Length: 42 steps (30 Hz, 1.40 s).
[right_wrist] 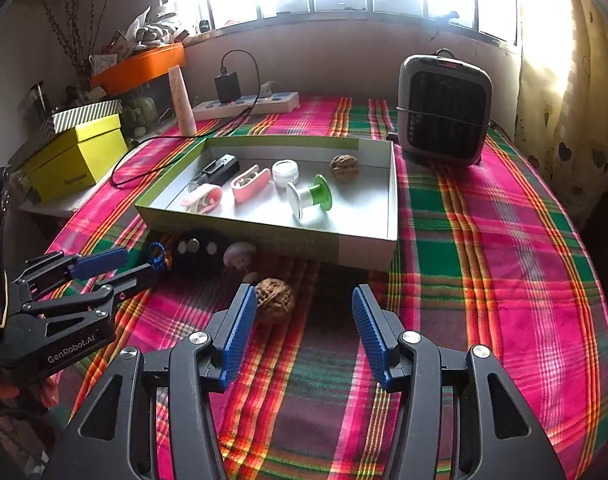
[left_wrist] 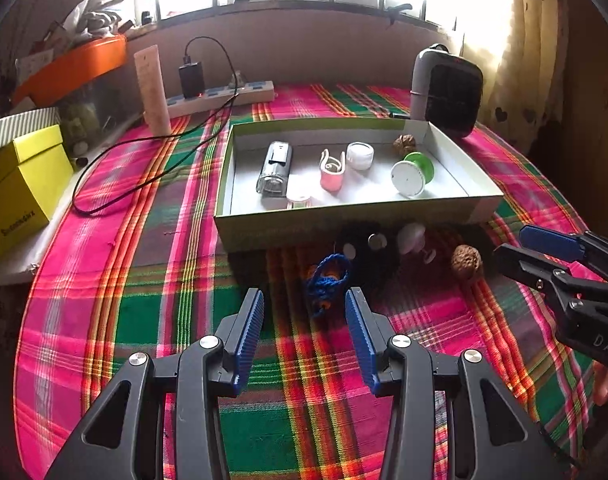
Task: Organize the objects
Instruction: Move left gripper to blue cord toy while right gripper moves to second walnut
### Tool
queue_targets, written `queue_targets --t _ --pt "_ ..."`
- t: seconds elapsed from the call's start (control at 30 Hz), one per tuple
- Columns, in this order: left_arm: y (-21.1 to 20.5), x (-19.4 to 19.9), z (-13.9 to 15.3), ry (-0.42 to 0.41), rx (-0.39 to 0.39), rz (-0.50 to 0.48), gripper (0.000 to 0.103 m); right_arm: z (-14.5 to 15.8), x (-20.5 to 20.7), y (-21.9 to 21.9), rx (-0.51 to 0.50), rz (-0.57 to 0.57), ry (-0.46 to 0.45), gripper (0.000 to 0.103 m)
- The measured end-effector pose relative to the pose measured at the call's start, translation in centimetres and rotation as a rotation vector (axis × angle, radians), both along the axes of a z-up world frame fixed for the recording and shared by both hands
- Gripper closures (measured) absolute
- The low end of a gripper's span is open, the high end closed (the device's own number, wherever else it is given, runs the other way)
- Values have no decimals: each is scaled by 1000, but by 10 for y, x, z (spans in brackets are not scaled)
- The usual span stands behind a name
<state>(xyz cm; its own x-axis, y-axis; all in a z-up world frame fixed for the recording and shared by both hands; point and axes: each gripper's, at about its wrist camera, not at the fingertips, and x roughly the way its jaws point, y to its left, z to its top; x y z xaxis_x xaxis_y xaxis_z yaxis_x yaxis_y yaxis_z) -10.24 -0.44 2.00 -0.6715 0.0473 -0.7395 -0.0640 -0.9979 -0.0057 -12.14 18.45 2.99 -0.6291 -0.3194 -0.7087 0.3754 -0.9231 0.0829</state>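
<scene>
Brown wrinkled walnut (right_wrist: 274, 299) on plaid cloth; left tongs (left_wrist: 304, 304), right tongs (right_wrist: 304, 300) spread, empty.

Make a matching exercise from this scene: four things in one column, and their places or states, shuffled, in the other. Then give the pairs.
Things:
1. green-and-white spool
2. blue cord
3. heater
4. left gripper

Places or states:
A. on the cloth in front of the box, outside it
B. behind the box's far right corner
C. open, nothing between its fingers
D. lying inside the box

Pairs: 1-D, 2-A, 3-B, 4-C
</scene>
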Motion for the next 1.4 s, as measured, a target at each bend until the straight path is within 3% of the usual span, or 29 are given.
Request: queue_targets --t 0.63,1.4 --pt "-9 -3 -12 -53 102 -44 56 -20 -10 -16 21 64 -81 52" --pt "-8 -18 -12 -51 97 -40 54 -23 -22 -28 90 70 -75 52"
